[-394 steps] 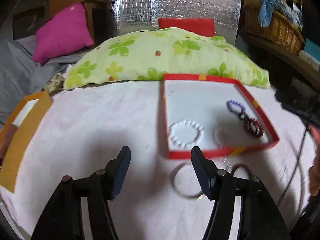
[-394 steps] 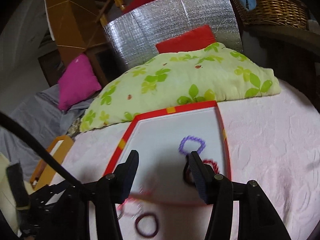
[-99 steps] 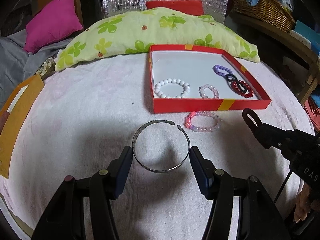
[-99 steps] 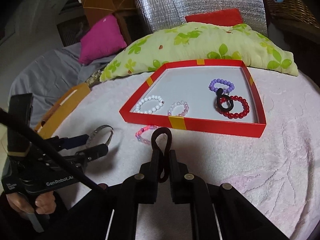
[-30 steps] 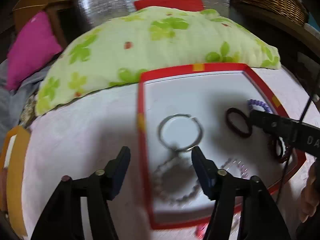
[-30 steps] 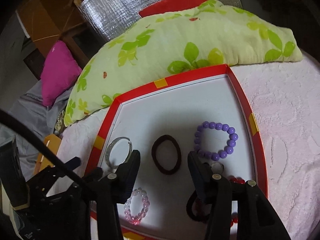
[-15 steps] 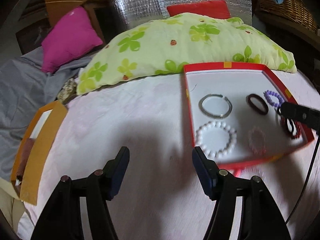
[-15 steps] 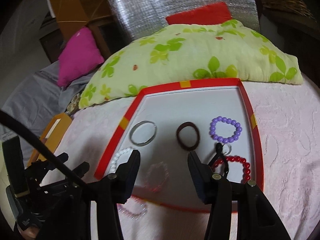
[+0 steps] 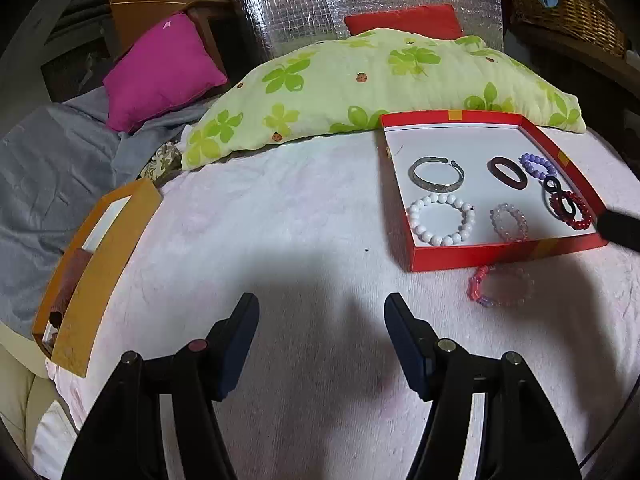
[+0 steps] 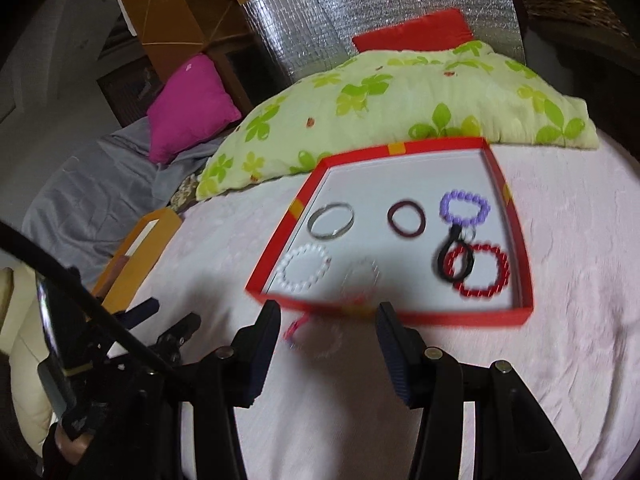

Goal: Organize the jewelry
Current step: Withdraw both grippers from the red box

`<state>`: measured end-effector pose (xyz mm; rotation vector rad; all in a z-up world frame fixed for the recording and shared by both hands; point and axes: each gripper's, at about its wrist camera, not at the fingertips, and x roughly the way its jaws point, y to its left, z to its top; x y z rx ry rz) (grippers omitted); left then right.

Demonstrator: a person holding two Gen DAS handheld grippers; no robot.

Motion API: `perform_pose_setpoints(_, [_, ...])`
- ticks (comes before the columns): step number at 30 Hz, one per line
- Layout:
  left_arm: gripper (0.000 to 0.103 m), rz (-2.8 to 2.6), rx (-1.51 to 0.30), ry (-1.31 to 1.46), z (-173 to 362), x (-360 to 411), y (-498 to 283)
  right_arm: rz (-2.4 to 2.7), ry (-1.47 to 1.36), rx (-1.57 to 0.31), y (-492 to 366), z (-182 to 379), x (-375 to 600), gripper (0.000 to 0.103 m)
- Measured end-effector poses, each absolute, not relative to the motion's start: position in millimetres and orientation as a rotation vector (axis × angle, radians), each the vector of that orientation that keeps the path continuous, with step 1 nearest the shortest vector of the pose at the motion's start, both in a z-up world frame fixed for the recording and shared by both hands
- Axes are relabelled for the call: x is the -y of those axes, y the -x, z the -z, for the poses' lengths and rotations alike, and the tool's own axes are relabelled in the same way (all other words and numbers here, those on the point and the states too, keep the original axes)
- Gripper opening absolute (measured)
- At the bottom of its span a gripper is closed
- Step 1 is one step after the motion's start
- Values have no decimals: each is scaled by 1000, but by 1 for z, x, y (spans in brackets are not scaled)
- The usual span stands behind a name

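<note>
Red tray (image 9: 500, 254), left to right: silver bangle (image 9: 437, 174) and dark hair tie (image 9: 507, 168), both newly laid in the back row. Left gripper (image 9: 322, 334) and right gripper (image 10: 326, 340) now drawn back, jaws wide, empty. Remaining: pink bead bracelet (image 9: 500, 286) on the bedspread just beside the tray's near edge.

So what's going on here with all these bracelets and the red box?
A person is sorting jewelry into a red box on a bed. Inside lie a silver bangle, a white bead bracelet, a dark hair tie and several more pieces. One pink bead bracelet lies outside, in front of the box. The left hand-held gripper and right hand-held gripper are both open and empty.
</note>
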<state>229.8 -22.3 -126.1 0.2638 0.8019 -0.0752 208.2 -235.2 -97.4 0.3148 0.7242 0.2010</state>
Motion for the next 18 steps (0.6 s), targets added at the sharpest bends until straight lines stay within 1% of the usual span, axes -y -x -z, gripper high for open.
perform_pose_setpoints(7, [66,86,-795,-243,123,18,-226,-226,-284,-792,-201,115,216,53])
perform_pose_setpoints(18, [66,105,-786,-238,122,20,-224,-210,-288,-827,-207,126,219,53])
